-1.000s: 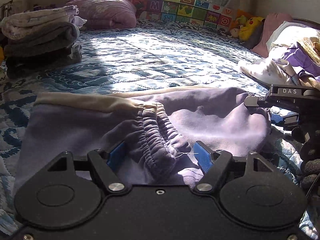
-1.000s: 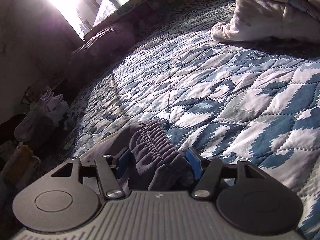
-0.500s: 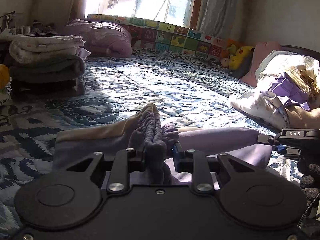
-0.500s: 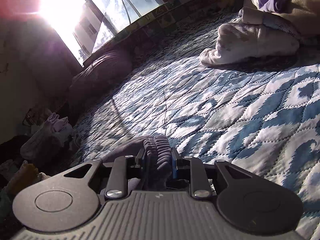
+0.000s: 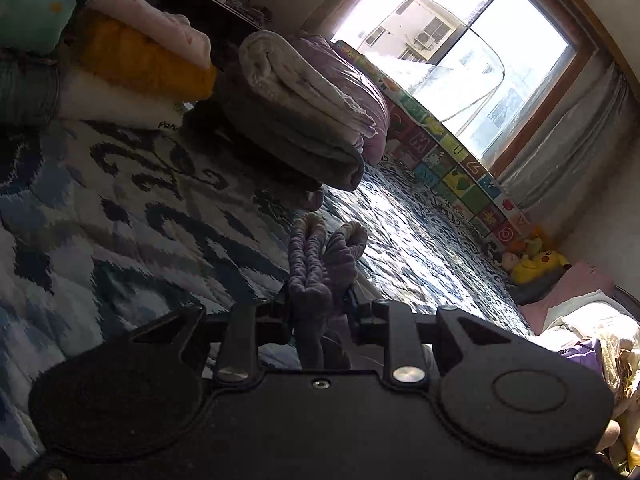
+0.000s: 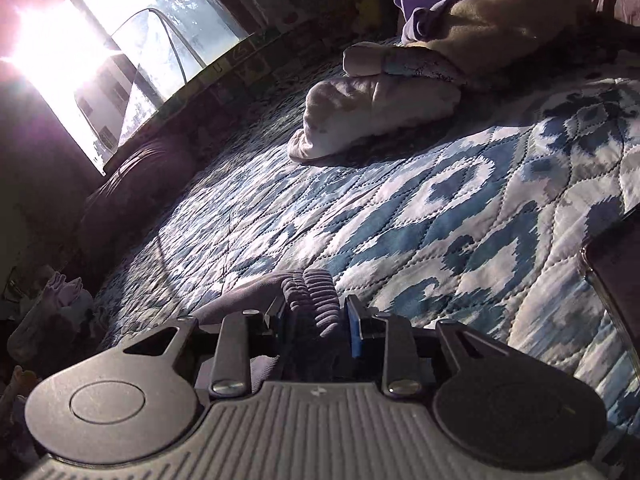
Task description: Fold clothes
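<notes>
The purple garment's ribbed elastic waistband (image 5: pixel 320 264) bunches up between the black fingers of my left gripper (image 5: pixel 318 304), which is shut on it and lifted above the quilt. In the right wrist view another stretch of the same purple waistband (image 6: pixel 310 300) is pinched in my right gripper (image 6: pixel 316 320), shut on it, blue pads pressing the cloth. The rest of the garment hangs below both grippers and is mostly hidden.
A blue-and-white quilted bedspread (image 6: pixel 460 208) covers the bed. Folded towels and blankets (image 5: pixel 304 120) are stacked at the left. A heap of unfolded clothes (image 6: pixel 380 112) lies at the right. A purple pillow (image 6: pixel 132 196), alphabet mat (image 5: pixel 452 156), plush toys (image 5: pixel 532 260) and window (image 5: pixel 452 44) are at the far side.
Both grippers went from open around the waistband to shut on it, then lifted it off the bed. The left view has tilted and now faces the folded stack.
</notes>
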A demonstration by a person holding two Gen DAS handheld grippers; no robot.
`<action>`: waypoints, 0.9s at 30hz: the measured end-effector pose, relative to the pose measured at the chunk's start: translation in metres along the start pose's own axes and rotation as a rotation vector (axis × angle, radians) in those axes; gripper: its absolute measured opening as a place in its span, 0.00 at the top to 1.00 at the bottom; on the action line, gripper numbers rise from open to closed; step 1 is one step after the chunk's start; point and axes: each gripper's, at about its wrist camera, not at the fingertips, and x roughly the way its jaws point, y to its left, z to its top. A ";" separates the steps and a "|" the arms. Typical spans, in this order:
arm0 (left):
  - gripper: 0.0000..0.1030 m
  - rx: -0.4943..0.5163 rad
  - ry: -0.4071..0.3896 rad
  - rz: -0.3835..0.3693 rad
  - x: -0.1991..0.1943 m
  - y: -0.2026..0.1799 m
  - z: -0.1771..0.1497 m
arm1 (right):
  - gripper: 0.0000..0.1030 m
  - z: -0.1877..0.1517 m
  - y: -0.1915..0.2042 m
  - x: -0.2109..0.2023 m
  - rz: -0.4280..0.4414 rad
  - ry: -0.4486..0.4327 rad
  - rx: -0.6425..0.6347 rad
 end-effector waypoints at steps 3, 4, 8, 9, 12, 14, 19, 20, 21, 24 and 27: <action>0.52 -0.024 0.000 0.147 0.003 0.011 -0.003 | 0.46 0.000 0.004 -0.002 0.000 -0.015 -0.022; 0.51 -0.026 -0.012 0.164 0.001 0.012 -0.003 | 0.43 0.001 0.007 -0.005 -0.001 -0.028 -0.041; 0.43 -0.004 -0.034 0.145 -0.007 0.009 0.000 | 0.31 0.008 0.009 -0.007 0.025 -0.039 -0.078; 0.39 0.022 -0.016 0.145 -0.003 0.006 0.000 | 0.31 0.010 0.009 -0.005 0.032 -0.034 -0.085; 0.31 0.079 0.052 0.162 0.012 0.001 -0.003 | 0.31 0.015 0.010 0.007 0.056 -0.001 -0.104; 0.28 0.088 0.098 0.188 0.022 0.004 -0.005 | 0.31 0.019 0.013 0.018 0.081 0.033 -0.117; 0.66 0.143 0.156 0.174 0.047 0.009 0.002 | 0.41 0.014 0.025 0.044 0.099 0.123 -0.173; 0.74 0.135 0.160 0.163 0.048 0.011 0.003 | 0.62 0.011 0.027 0.047 0.088 0.130 -0.196; 0.76 0.119 0.160 0.145 0.048 0.013 0.004 | 0.68 0.010 0.029 0.048 0.084 0.128 -0.209; 0.79 0.082 0.128 0.084 0.044 0.014 0.010 | 0.75 0.020 0.029 0.036 0.123 0.061 -0.183; 0.79 0.086 0.014 -0.054 0.036 -0.004 0.026 | 0.76 0.034 0.036 0.026 0.143 -0.040 -0.188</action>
